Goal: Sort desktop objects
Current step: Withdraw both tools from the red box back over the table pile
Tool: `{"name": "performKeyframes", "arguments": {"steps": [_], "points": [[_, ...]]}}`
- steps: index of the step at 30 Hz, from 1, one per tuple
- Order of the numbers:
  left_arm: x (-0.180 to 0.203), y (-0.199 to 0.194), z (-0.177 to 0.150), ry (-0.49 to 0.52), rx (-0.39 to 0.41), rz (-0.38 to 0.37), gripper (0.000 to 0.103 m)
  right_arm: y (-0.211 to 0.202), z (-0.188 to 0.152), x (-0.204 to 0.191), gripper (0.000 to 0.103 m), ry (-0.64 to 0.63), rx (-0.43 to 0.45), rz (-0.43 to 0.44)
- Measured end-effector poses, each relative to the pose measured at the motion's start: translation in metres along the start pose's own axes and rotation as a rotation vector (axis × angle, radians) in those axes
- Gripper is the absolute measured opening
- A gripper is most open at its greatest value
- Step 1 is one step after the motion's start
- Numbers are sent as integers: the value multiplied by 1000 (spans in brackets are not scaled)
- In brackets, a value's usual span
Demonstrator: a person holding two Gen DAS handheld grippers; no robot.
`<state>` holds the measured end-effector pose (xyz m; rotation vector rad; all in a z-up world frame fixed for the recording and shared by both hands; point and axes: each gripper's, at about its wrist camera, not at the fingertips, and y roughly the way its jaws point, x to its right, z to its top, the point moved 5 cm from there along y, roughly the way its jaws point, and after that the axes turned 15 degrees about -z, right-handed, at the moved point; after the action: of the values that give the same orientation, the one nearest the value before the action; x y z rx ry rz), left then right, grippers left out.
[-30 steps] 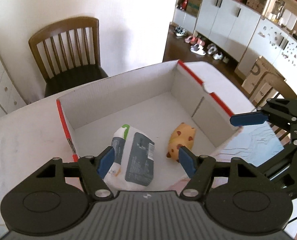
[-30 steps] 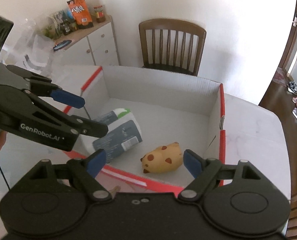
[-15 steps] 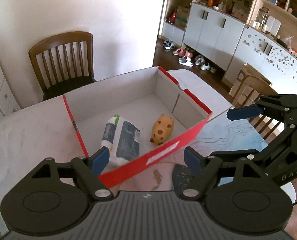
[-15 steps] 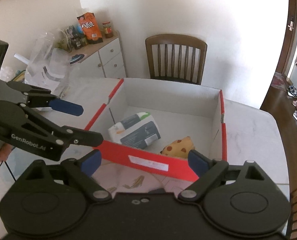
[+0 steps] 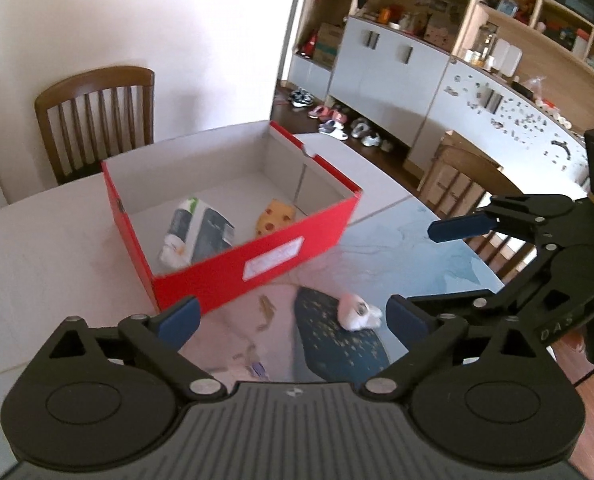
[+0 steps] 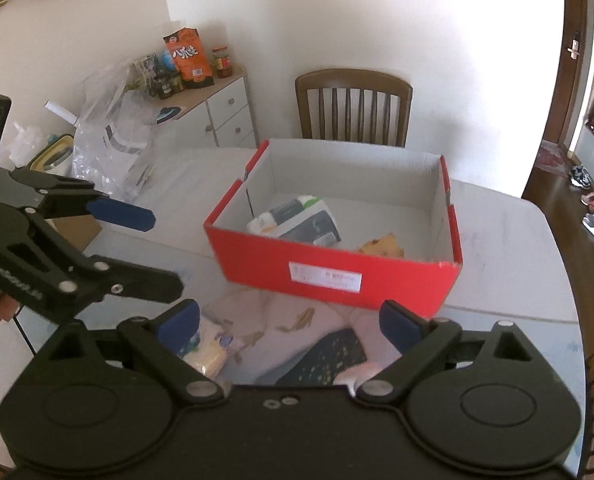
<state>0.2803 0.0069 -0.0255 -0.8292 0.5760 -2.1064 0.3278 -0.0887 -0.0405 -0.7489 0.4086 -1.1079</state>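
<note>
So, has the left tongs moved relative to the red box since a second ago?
Yes. The left tongs pulled back from over the red box; the box's near wall now lies beyond the tips, jaws opening, empty.

I note a wooden chair (image 6: 353, 106) behind the worktop (image 6: 505, 240), snack bags on a sideboard (image 6: 225, 100), shoes (image 5: 337, 126) on floor.

Red box (image 5: 257, 268) wall ahead; open tabletop (image 5: 397, 232) to its right.
</note>
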Motion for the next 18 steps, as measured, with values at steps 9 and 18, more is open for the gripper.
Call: {"name": "performKeyframes", "arguments": {"steps": [9,18], "points": [[10,-8,-43,-32,24,-35,103,-12,-43,-2,97,28,2,-36],[16,-10,-79,5,30,6,103,-11,-80,3,97,102,-17,-95]]}}
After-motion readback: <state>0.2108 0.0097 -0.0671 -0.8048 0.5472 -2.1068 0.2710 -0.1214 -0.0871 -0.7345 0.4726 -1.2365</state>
